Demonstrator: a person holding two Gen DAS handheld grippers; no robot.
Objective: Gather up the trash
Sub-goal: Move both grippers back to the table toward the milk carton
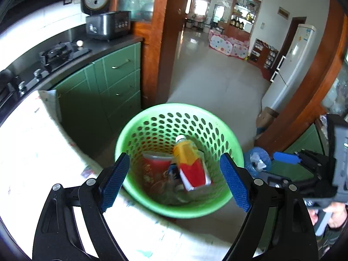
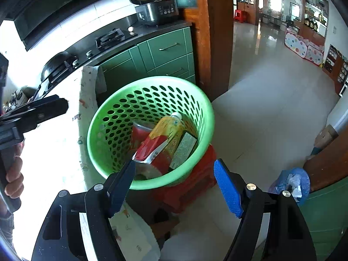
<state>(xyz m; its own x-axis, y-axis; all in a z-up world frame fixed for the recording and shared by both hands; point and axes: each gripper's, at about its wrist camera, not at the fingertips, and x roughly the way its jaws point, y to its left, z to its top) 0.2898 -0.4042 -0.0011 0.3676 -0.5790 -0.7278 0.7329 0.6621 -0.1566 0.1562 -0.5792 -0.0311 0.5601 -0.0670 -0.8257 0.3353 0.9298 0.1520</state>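
Observation:
A green perforated basket (image 1: pixel 139 130) stands beside the table edge; it also shows in the right wrist view (image 2: pixel 104 117). Inside lie a yellow-and-red pouch with a white cap (image 1: pixel 191 163), a red can (image 1: pixel 155 167) and other wrappers. In the right wrist view the pouch (image 2: pixel 161 139) lies beside a carton with a label (image 2: pixel 183 150). My left gripper (image 1: pixel 176 182) is open and empty above the basket. My right gripper (image 2: pixel 174 187) is open and empty over the basket's near rim. The right gripper also shows at the left wrist view's right edge (image 1: pixel 285 157).
The table with a white patterned cloth (image 1: pixel 32 152) lies to the left. The basket sits on a red stool (image 2: pixel 195 184). A blue plastic bag (image 2: pixel 291 182) lies on the floor to the right. Green cabinets (image 1: pixel 104 87), a stove (image 1: pixel 63 53) and a rice cooker (image 1: pixel 106 24) stand behind.

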